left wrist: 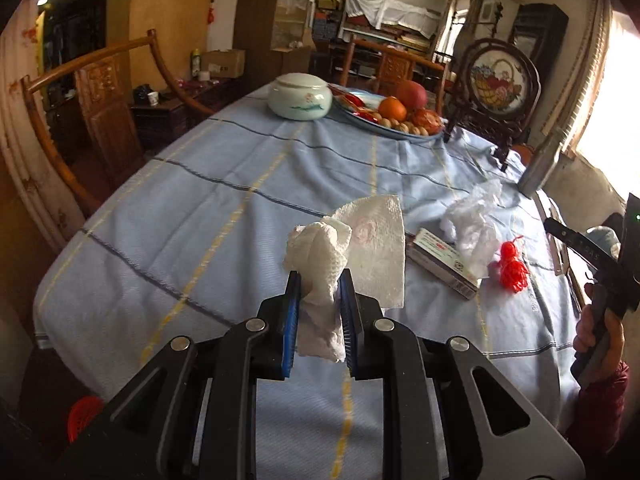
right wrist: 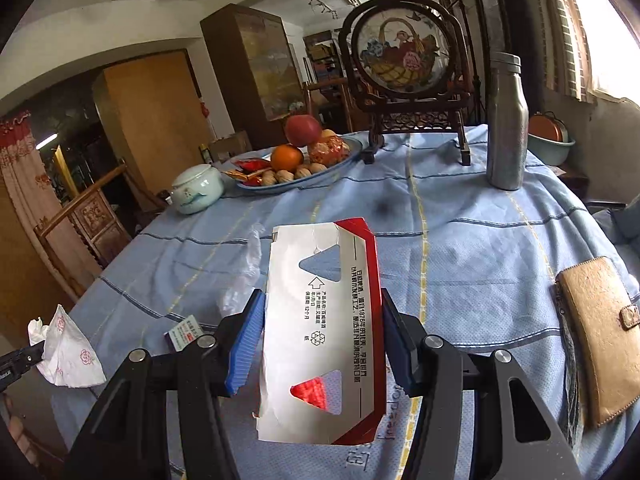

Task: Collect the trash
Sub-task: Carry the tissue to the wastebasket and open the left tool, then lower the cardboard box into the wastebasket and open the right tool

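Your left gripper (left wrist: 320, 280) has its jaws pinching the crumpled paper towel (left wrist: 320, 256), held above the blue tablecloth (left wrist: 192, 200). Your right gripper (right wrist: 324, 320) clamps the flattened carton (right wrist: 320, 320) above that cloth. Plastic wrap (left wrist: 472, 220) and small box (left wrist: 444, 260) lie on the cloth.

A home dining room — carved wooden chairs (left wrist: 100, 108) around a cloth-covered tabletop (left wrist: 224, 200), a fruit plate (right wrist: 340, 158), an embroidered screen (right wrist: 404, 52) — with cluttered shelves (left wrist: 384, 28) beyond.

Fruit plate (right wrist: 340, 160) beside lidded ceramic jar (right wrist: 198, 192); steel bottle (right wrist: 506, 120), tan wallet (right wrist: 600, 340) on tablecloth (right wrist: 460, 248).
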